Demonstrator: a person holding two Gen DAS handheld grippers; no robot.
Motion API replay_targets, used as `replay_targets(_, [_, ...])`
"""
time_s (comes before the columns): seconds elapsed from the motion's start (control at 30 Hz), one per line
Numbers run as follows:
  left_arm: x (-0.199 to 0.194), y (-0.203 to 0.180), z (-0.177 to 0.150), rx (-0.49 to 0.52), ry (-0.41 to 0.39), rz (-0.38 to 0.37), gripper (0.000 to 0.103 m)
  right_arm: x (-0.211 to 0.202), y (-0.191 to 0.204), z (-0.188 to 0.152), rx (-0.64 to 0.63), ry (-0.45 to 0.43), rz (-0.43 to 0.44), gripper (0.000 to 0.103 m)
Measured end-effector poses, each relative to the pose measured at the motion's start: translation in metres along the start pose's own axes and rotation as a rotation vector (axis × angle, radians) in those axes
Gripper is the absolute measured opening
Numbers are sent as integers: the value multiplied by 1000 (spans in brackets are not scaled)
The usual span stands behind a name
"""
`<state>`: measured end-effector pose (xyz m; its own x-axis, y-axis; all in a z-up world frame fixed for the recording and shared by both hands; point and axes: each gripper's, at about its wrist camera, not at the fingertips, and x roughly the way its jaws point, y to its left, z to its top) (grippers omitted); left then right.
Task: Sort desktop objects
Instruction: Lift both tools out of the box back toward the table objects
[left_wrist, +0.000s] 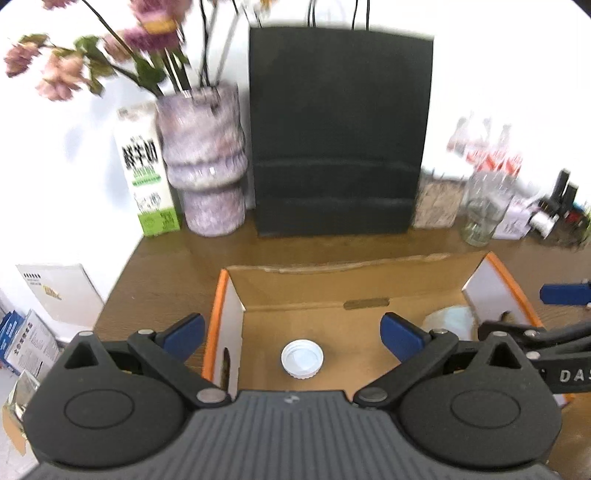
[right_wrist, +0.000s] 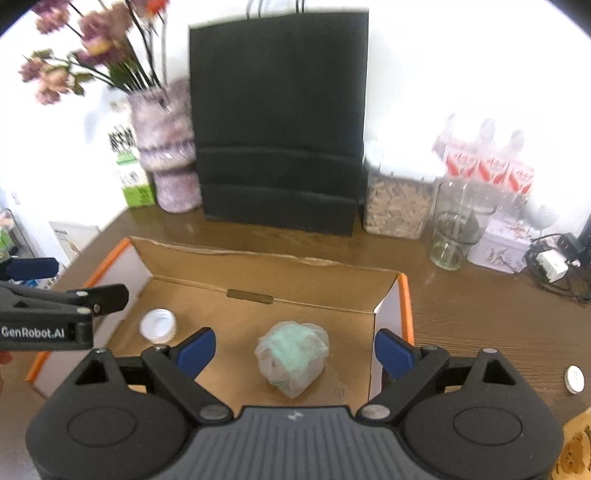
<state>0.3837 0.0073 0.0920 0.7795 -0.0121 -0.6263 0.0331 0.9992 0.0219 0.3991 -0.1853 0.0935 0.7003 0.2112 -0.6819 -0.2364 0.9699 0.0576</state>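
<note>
An open cardboard box (left_wrist: 332, 284) with orange edges sits on the brown desk; it also shows in the right wrist view (right_wrist: 280, 269). A white bottle cap (left_wrist: 302, 358) lies on the box floor, also seen in the right wrist view (right_wrist: 158, 324). A crumpled green-and-clear plastic wad (right_wrist: 291, 357) lies in the box's right part, partly seen in the left wrist view (left_wrist: 448, 322). My left gripper (left_wrist: 293, 334) is open and empty above the cap. My right gripper (right_wrist: 294, 349) is open and empty above the wad.
At the back stand a black paper bag (left_wrist: 338, 129), a purple vase of flowers (left_wrist: 205, 158), a milk carton (left_wrist: 146, 166), a jar of grain (right_wrist: 397, 206), a glass (right_wrist: 456, 225) and red-labelled bottles (right_wrist: 487, 166). A white round object (right_wrist: 574, 379) lies on the desk at right. Cables (right_wrist: 554, 266) lie at far right.
</note>
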Motion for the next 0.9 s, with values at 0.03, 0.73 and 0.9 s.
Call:
replay_targets(0.03, [-9,2,-1,-9,-19,-7,103,-12,1,-3,8,-14,16,93])
replay_targets(0.73, [-177,16,-121,48,-319,-20,103,-174,20,-135,-86,-256,23,103])
replay_targets(0.9, [-191,20,-159,45,-340,4,103,-186,34,-180,-121,-267,-2,103])
